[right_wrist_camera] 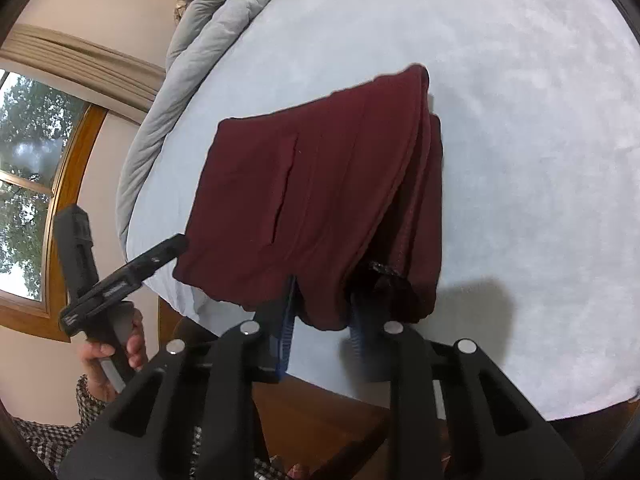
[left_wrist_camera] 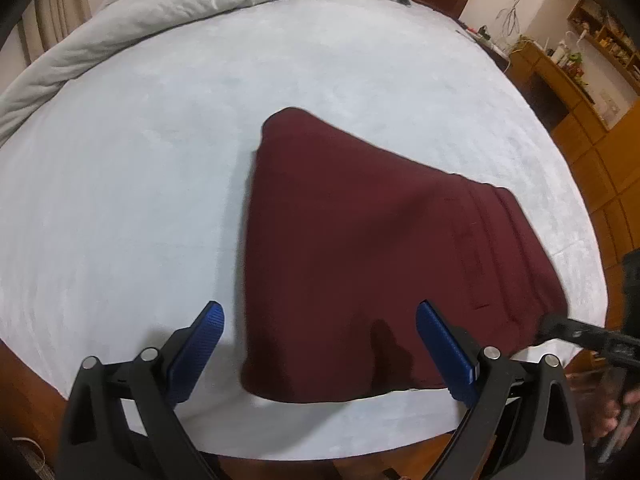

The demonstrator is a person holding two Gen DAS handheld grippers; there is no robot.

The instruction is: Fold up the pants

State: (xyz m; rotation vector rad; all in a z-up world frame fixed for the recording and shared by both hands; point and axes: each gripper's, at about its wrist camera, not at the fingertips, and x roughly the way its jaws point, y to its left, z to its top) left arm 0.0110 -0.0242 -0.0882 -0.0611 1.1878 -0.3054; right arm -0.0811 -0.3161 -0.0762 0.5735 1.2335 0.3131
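Dark maroon pants [left_wrist_camera: 360,248] lie folded into a thick stack on the pale blue bed [left_wrist_camera: 140,160]. My left gripper [left_wrist_camera: 320,332] is open, its blue pads [left_wrist_camera: 204,336] straddling the stack's near left edge from above, holding nothing. In the right wrist view the pants [right_wrist_camera: 312,184] show several layers and a pocket slit. My right gripper [right_wrist_camera: 326,312] has its blue pads [right_wrist_camera: 287,320] closed on the near corner of the top layers, which bunch between the fingers. The left gripper also shows in the right wrist view [right_wrist_camera: 152,260], held by a hand at the left.
A grey duvet [left_wrist_camera: 180,4] is heaped along the far and left side of the bed. Wooden shelves and cabinets [left_wrist_camera: 580,92] stand to the right. A window [right_wrist_camera: 28,184] is on the wall. The bed's wooden frame [right_wrist_camera: 320,424] shows below the near edge.
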